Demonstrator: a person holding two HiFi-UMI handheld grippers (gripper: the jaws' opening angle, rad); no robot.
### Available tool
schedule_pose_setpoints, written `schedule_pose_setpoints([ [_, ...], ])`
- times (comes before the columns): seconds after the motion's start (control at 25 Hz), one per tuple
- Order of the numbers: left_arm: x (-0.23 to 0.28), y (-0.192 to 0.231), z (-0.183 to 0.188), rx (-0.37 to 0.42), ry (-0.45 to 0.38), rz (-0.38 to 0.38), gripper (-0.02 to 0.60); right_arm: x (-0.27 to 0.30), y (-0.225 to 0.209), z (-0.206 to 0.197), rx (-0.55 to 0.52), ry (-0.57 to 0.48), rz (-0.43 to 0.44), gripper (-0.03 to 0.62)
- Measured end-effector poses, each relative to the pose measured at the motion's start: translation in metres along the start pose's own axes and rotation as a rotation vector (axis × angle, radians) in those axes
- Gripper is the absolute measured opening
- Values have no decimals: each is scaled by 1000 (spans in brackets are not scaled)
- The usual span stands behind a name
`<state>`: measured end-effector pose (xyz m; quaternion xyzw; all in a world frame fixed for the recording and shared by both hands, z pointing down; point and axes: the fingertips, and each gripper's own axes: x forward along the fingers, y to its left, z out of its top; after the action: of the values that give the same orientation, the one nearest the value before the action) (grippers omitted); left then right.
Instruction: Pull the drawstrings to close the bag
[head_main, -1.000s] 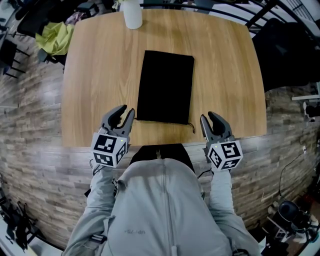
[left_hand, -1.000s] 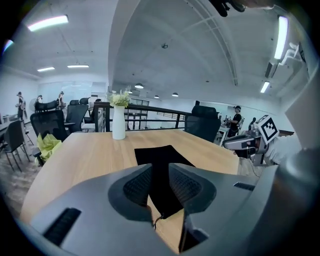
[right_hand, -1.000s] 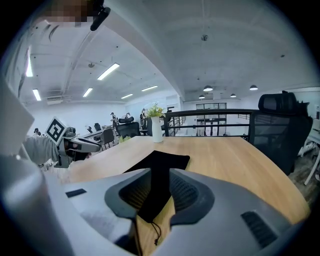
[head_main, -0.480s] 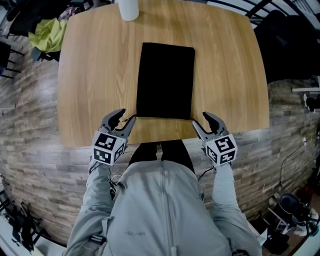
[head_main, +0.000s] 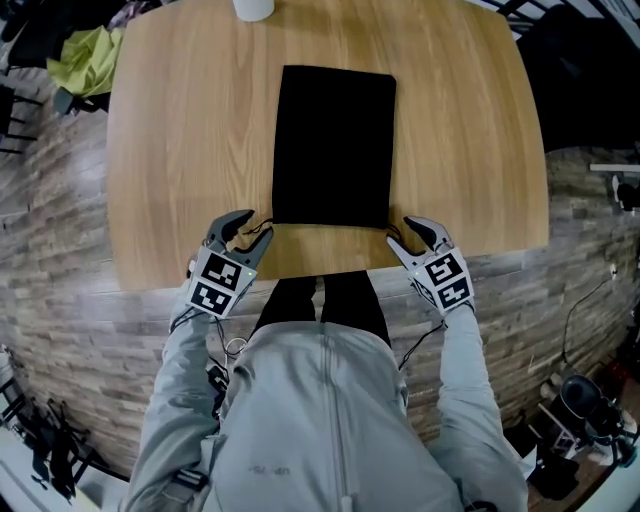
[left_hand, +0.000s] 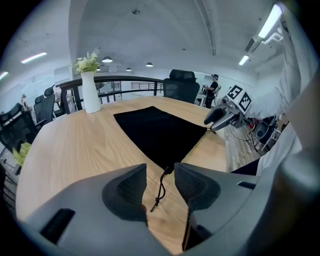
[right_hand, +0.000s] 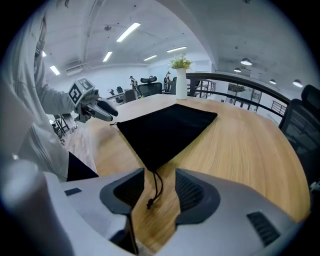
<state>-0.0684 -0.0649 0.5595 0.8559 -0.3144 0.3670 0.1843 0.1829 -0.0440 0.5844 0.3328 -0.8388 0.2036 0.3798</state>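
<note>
A flat black drawstring bag lies in the middle of the wooden table, with its mouth toward the near edge. My left gripper is low at the bag's near left corner, and its jaws have just been opening. The left drawstring lies on the wood in the gap between the jaws, untouched. My right gripper is at the near right corner; its jaws have also just been opening. The right drawstring lies loose between them. Each gripper view shows the other gripper across the bag.
A white vase with flowers stands at the table's far edge. The near table edge runs just under both grippers. A yellow-green cloth lies beyond the table's far left; office chairs stand behind.
Both grippers have come down and forward to the bag's near corners, and their jaws have spread wider. The bag has not moved on the table.
</note>
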Motion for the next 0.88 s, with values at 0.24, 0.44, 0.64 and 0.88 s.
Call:
schedule_pose_setpoints([
  [0.24,13,3,-18,39,64,-45,176,13,2,1,-37,28,41,184],
  [0.44,25,4,-28,96,121,-62,175,20,6,-8,-88,85,63,174],
  [0.64,27,3,-30,110,118,-80,176,21,7,-10,-88,110,38,175],
  [0.88,29,2,-28,97,108,-63,176,20,0,-12,-51,125,-11,99],
])
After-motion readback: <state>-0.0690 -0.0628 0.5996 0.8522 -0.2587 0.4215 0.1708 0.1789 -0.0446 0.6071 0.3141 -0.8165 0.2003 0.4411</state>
